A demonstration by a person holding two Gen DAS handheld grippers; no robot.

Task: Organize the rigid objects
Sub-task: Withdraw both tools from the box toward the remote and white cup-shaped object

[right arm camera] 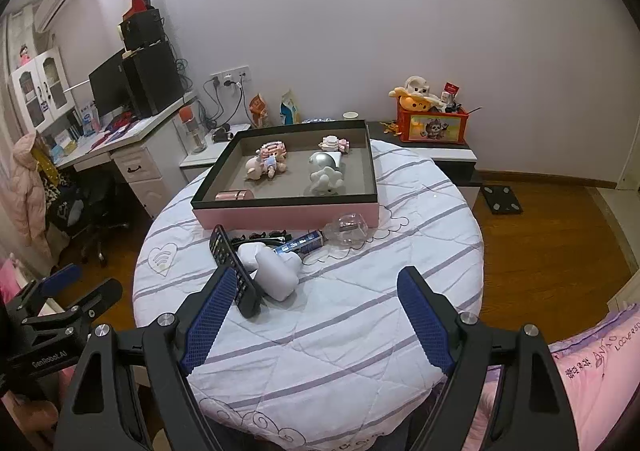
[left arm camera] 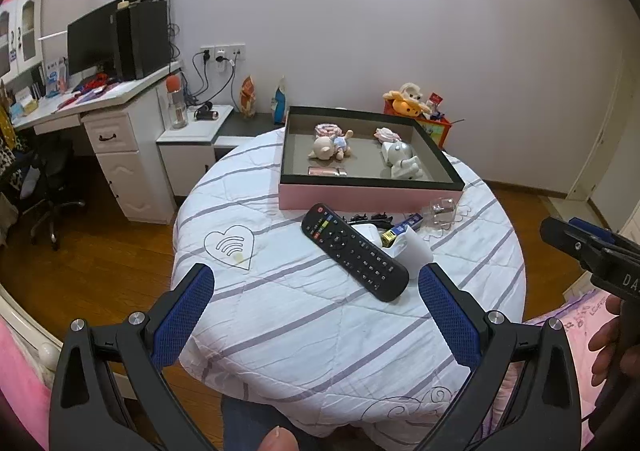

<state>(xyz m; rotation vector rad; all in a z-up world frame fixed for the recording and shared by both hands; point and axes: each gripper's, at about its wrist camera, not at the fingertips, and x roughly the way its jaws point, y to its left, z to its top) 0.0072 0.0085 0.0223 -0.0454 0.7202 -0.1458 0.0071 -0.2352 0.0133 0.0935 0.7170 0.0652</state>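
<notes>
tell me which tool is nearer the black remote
Hard to call; probably the right. The right tool has its left finger just beside the black remote. The left tool hangs open just short of its near end.

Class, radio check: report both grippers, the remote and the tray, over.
Left gripper open, empty; right gripper open, empty. Remote on table, outside pink tray. White case against remote's far side.
</notes>
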